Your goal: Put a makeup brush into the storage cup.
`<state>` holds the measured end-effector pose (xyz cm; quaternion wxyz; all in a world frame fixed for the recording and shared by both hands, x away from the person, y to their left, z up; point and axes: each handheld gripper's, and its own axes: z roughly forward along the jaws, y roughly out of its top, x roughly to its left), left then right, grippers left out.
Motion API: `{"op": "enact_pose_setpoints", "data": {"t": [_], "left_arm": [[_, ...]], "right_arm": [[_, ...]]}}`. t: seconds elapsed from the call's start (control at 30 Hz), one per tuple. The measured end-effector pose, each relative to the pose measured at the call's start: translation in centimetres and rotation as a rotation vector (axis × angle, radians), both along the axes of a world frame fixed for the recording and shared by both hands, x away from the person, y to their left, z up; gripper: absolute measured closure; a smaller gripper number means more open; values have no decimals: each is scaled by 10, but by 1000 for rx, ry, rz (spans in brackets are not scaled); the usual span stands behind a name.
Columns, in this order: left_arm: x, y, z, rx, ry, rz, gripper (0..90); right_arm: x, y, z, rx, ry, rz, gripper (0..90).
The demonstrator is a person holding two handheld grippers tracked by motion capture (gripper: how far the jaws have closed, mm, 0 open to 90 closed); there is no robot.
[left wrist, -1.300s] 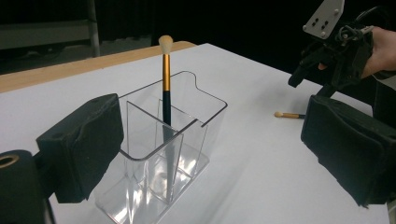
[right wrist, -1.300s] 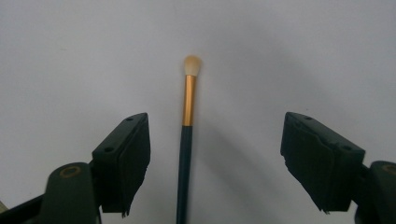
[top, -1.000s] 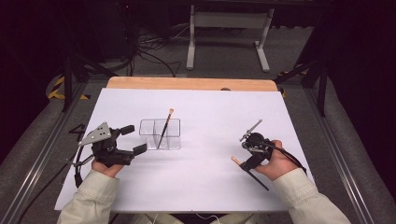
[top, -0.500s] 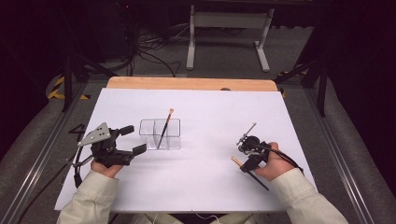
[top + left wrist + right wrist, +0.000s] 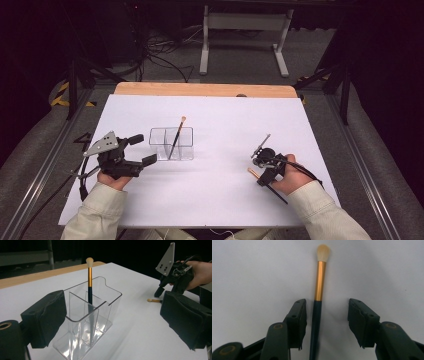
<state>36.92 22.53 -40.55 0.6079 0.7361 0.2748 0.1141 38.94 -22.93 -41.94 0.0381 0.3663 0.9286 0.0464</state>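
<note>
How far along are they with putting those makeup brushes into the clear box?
One brush already stands upright in the clear organizer. The right gripper has just been closing around the second brush lying on the table, pads not yet touching. Left: grip, lift and drop it in. The left gripper waits open beside the organizer.

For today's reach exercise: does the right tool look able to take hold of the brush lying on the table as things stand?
Probably yes. The right tool already straddles the brush lying flat on the white table. Its jaws have just been closing, not yet pressing the handle, and nothing lies between them and it.
</note>
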Motion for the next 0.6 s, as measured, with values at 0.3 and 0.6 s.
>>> {"op": "enact_pose_setpoints", "data": {"t": [0.3,0.6], "left_arm": [[0,-1,0,-2,0,-2,76],[-1,-3,1,5,-25,-5,78]], "right_arm": [[-1,2,1,-4,12,8,658],[-1,1,1,-1,21,-2,774]]}}
